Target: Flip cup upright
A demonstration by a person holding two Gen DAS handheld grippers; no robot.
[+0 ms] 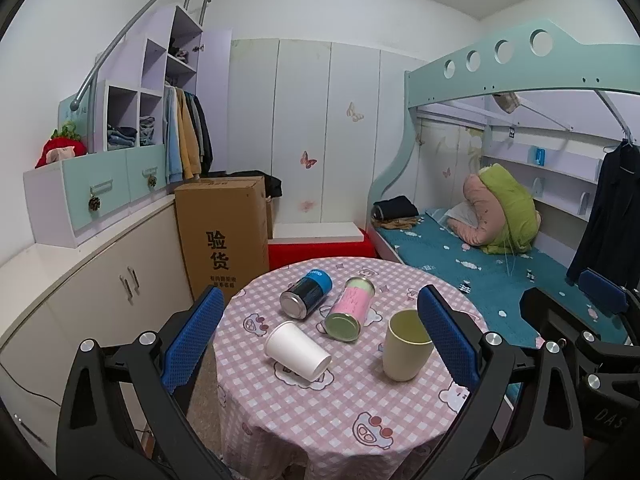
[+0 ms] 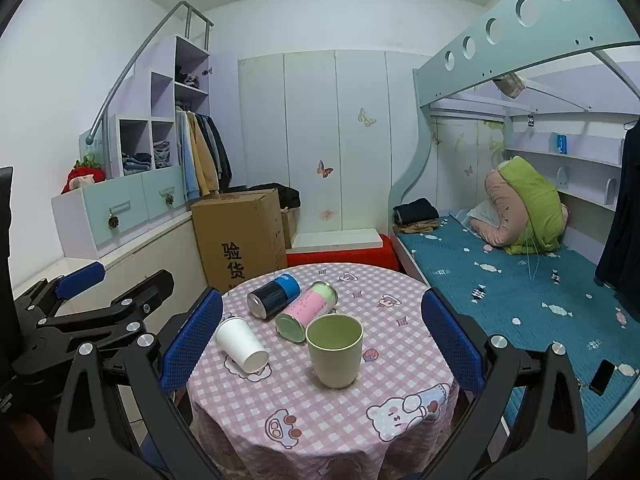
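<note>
A white paper cup lies on its side on the round table, base towards me; it also shows in the right wrist view. A pale green cup stands upright to its right, and it shows in the right wrist view too. My left gripper is open and empty, held above the near half of the table. My right gripper is open and empty, with the green cup between its fingers in view.
A dark blue can and a pink-and-green can lie on their sides behind the cups. A cardboard box stands left of the table. A bed is to the right. A phone lies on the bed.
</note>
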